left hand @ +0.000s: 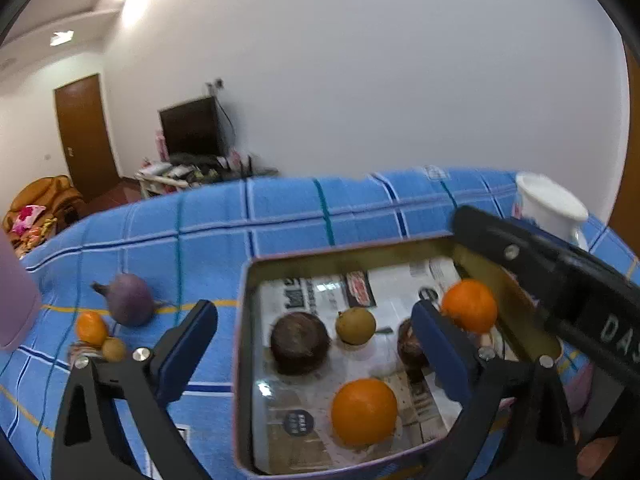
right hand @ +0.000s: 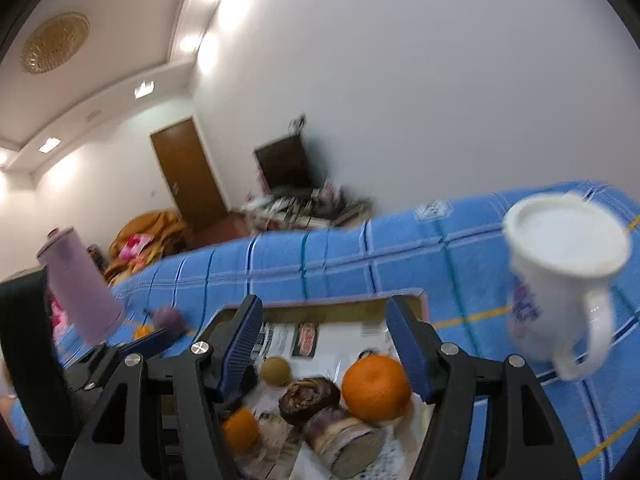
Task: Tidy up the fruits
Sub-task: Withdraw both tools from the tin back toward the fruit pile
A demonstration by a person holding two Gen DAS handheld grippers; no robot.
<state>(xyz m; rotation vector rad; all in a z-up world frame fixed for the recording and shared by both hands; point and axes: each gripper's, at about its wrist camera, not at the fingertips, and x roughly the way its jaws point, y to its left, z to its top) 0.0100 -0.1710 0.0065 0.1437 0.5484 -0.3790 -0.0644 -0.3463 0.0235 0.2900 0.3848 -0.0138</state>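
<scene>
Left wrist view: my left gripper (left hand: pixel 316 336) stands wide, empty, over the tin (left hand: pixel 244 320). Right gripper (right hand: pixel 324 340) part-open above an orange (right hand: pixel 376 386), not gripping.

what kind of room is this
Probably a lived-in home room, perhaps a living room: a dark TV against the wall, a wooden door, and a table under a blue checked cloth.

A woven blue checked cloth (left hand: pixel 280 216) covers the tabletop, soft and matt. The box (left hand: pixel 245 320) looks like thin metal, its inner walls a dull brassy sheen, lined with printed newspaper (left hand: pixel 320 292). The oranges (left hand: pixel 364 411) have glossy, finely pitted skin. The white mug (right hand: pixel 560 264) is smooth glazed ceramic. Each tool (right hand: pixel 324 344) is matt black plastic with ribbed blue pads (right hand: pixel 240 340).
</scene>
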